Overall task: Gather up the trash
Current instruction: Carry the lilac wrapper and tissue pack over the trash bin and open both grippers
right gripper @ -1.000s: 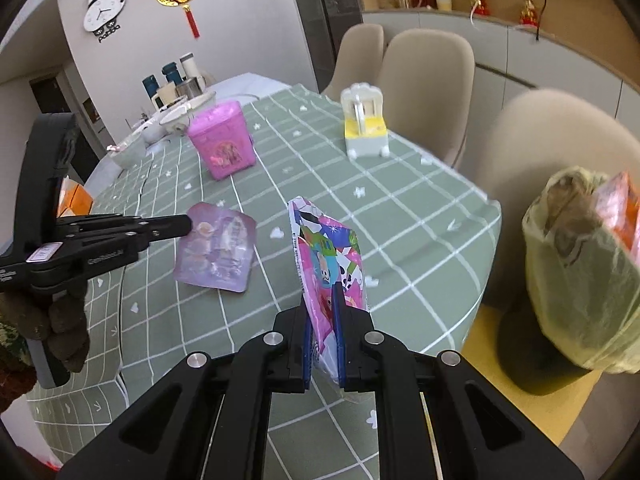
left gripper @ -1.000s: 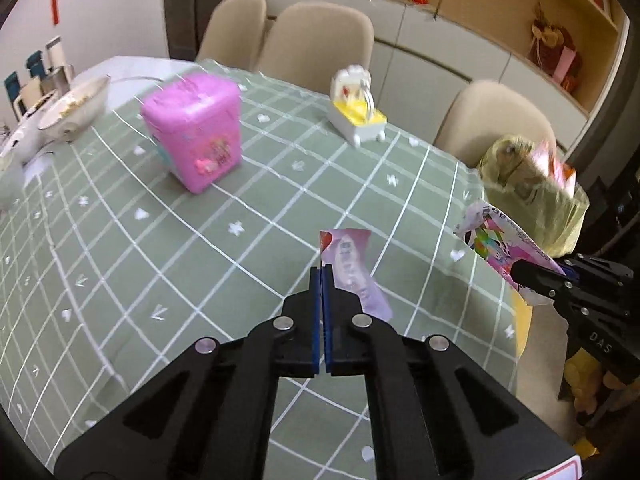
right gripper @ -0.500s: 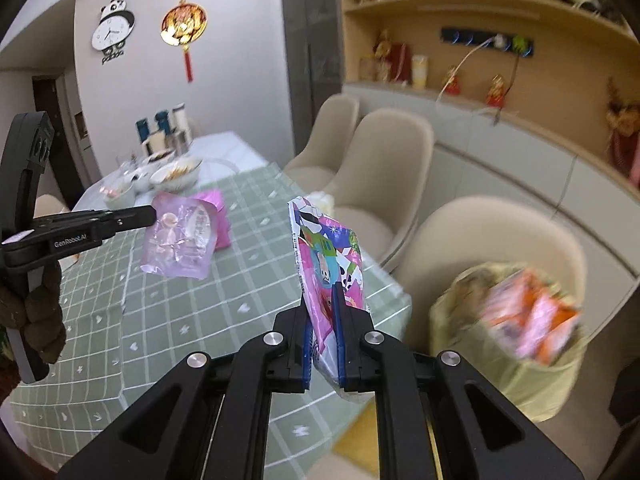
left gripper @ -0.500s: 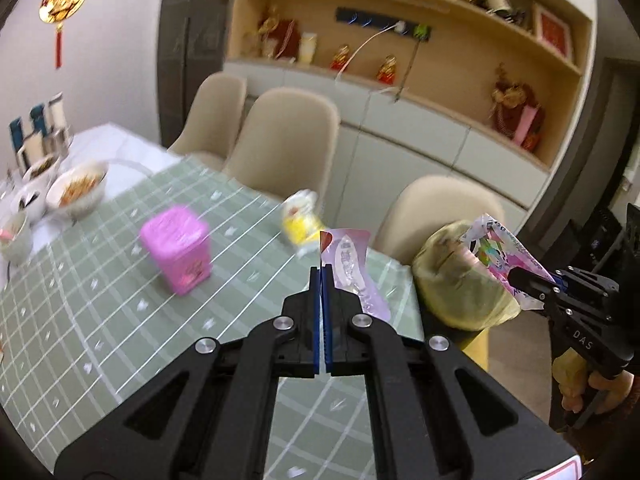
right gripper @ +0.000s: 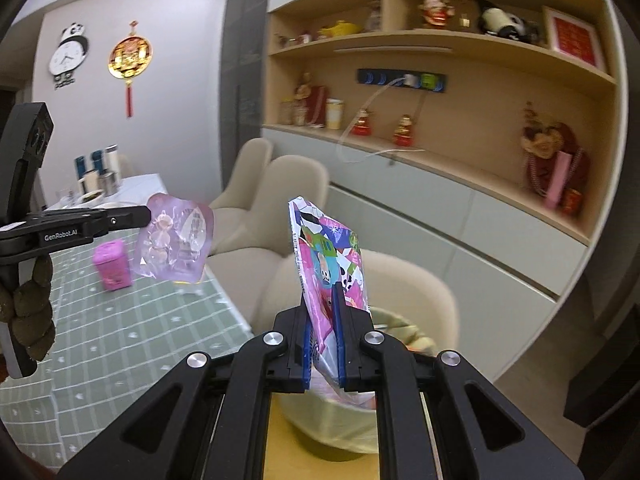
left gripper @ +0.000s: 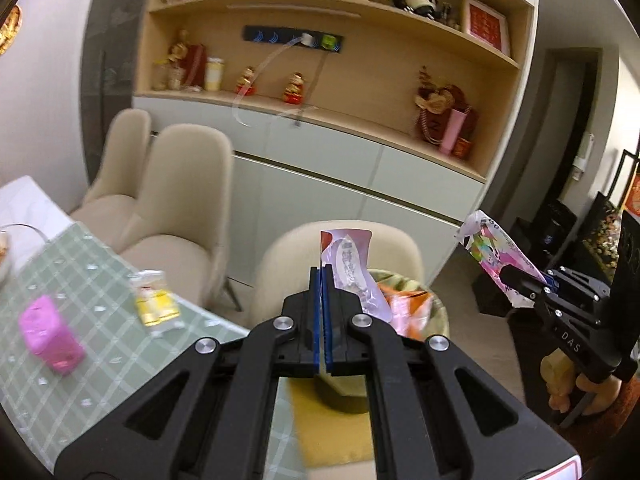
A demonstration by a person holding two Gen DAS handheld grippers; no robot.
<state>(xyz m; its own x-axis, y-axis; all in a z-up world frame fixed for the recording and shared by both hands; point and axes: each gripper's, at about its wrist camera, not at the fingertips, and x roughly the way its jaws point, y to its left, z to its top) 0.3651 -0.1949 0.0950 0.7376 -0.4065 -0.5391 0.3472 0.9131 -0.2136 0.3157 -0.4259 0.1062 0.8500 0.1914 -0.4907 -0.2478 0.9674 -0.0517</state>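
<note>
Black left claw, lettered "GenRobot.AI", pinches a lilac wrapper; right claw, level, grips a cartoon packet.

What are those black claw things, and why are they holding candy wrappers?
Each one is a gripper, a two-finger grabbing tool that a person holds, one per hand. A small camera sits on each, so each picture looks along its fingers. The left gripper pinches a pale purple wrapper. The right gripper pinches a colourful cartoon wrapper. Both hang above a trash bin that already holds wrappers. On the green table behind stand a pink box and a small yellow toy.
</note>
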